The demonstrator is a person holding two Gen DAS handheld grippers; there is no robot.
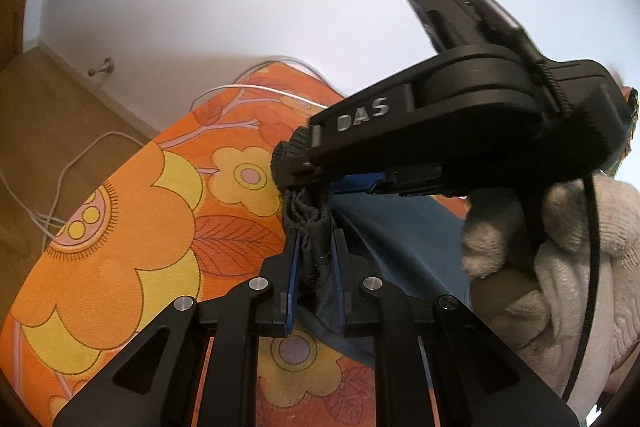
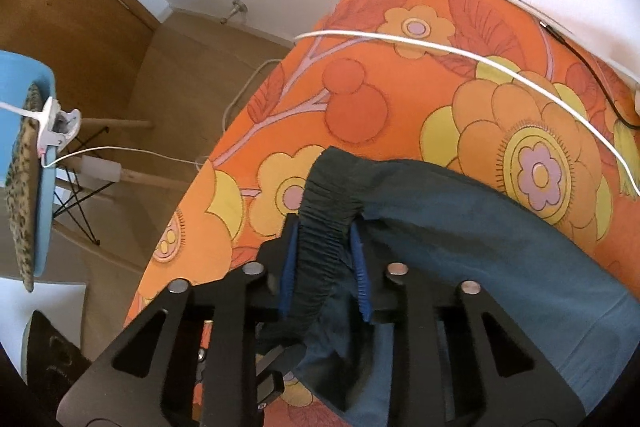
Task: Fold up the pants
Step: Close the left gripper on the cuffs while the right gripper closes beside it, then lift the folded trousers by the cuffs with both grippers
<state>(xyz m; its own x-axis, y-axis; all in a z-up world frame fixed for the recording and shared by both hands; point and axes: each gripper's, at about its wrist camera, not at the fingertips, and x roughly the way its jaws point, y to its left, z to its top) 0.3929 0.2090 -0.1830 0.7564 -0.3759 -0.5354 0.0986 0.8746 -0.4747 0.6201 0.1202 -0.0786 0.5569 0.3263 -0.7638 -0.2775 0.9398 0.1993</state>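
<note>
One pair of dark blue pants (image 2: 460, 227), lying lower centre and right on the orange flowered surface (image 2: 400, 99). My left gripper (image 1: 316, 267): jaws clamped on bunched waistband. My right gripper (image 2: 324, 259): jaws pinching the elastic waistband; its body reads "DAS" in the left view. Two white cables (image 2: 440, 45) cross the top. Surface edge falls away at left to bare wooden floor (image 2: 180, 75); one blue chair (image 2: 36, 163) far left.

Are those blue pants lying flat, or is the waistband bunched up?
Bunched. The gathered waistband of the pants is pinched between the right gripper pads, above the orange bedspread.
</note>
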